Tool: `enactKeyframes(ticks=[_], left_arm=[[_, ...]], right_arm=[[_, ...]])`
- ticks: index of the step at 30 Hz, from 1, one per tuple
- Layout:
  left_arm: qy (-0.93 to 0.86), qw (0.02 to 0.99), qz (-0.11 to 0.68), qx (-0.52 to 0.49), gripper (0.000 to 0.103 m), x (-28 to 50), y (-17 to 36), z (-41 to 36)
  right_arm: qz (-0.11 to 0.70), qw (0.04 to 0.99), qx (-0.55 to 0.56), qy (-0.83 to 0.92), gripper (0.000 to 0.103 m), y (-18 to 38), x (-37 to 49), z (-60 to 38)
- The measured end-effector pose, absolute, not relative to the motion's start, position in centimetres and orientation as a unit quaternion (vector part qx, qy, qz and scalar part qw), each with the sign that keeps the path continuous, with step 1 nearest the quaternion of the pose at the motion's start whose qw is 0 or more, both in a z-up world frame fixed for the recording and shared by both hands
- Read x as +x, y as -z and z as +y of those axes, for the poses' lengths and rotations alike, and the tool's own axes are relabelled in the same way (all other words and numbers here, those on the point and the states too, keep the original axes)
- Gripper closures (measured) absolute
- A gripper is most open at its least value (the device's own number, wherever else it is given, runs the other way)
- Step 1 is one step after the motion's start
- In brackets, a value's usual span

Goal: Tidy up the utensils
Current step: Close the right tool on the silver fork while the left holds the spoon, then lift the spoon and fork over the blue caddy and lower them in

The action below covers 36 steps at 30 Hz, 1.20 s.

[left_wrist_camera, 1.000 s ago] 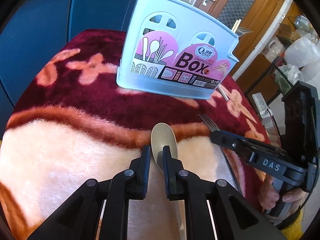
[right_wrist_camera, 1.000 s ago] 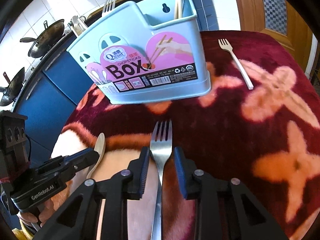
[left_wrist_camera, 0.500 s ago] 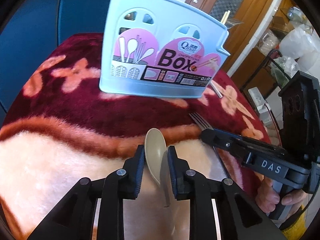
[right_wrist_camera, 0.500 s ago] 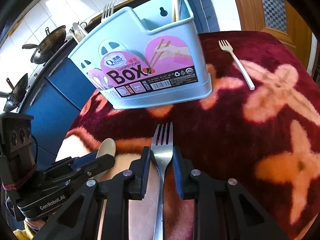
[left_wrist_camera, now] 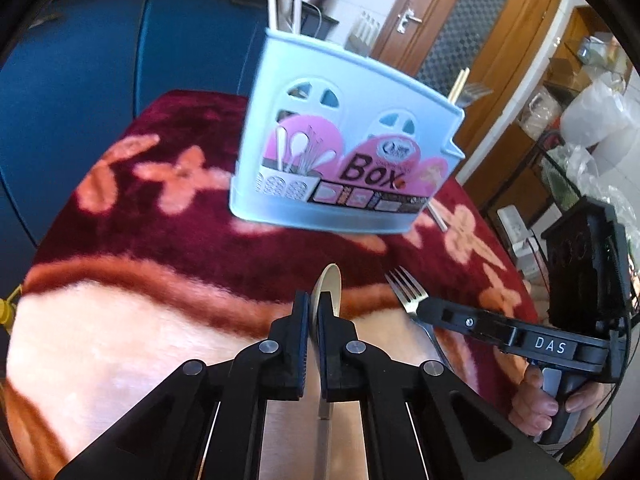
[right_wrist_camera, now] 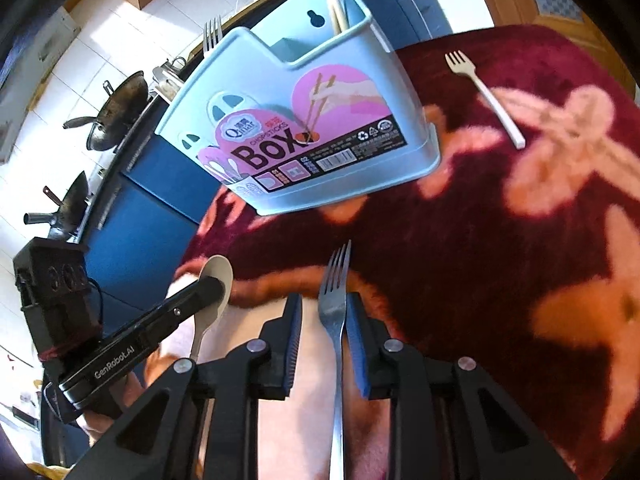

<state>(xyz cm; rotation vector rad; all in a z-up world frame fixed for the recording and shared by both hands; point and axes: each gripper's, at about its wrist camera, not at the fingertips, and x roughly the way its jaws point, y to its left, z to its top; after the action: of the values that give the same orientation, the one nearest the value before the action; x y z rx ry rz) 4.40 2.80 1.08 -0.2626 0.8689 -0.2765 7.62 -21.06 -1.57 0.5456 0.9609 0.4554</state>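
A beige spoon (left_wrist_camera: pixel 327 292) is pinched on edge between the pressed-together fingers of the left gripper (left_wrist_camera: pixel 314 312), its oval bowl pointing forward and its thin handle running back under the tool. A metal fork (right_wrist_camera: pixel 335 280) lies lengthwise within the right gripper (right_wrist_camera: pixel 320 314). Its neck is seen against the right pad, while a gap shows on the left side, so a firm pinch cannot be confirmed.

Straight ahead of both tools, well beyond the fingertips, a pale blue plastic utensil box (left_wrist_camera: pixel 340 160) is seen, labelled "Box" on a pink sticker. Both long axes, spoon and fork, point toward the box, tips forward. Neither hand is clearly nearer; the two are held side by side. The box opens upward, so each utensil is judged to need lifting above the rim and tipping upright before it can be dropped in.

Chopsticks, a fork and other handles already stand in the box compartments. A second, cream-coloured fork (right_wrist_camera: pixel 482 90) is left lying flat on the cloth, to the right of the box and well apart from both tools. The table is covered by a plush dark red blanket (right_wrist_camera: pixel 500 240) with peach flower shapes, soft and fuzzy. The box is smooth and rigid; the metal fork is shiny.
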Motion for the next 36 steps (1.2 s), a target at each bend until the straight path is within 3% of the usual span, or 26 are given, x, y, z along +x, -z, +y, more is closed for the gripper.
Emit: enactKeyframes(ticks=[7, 17, 36], left_arm=[[0.13, 0.893, 0.409, -0.132, 0.099, 4.1, -1.6, 3.6], [0.132, 0.905, 0.384, -0.124, 0.099, 4.2, -3.3, 3.8], [0.137, 0.944, 0.279, -0.113, 0.099, 4.6, -9.9, 2.0]], right_arm=[[0.458, 0.832, 0.23, -0.213, 0.091, 1.0, 7.8, -19.9], [0.501, 0.83, 0.17, -0.179, 0.098, 0.9, 9.9, -18.0], [0.29, 0.918, 0.208, -0.174, 0.1, -7.5, 3.8, -21.7]])
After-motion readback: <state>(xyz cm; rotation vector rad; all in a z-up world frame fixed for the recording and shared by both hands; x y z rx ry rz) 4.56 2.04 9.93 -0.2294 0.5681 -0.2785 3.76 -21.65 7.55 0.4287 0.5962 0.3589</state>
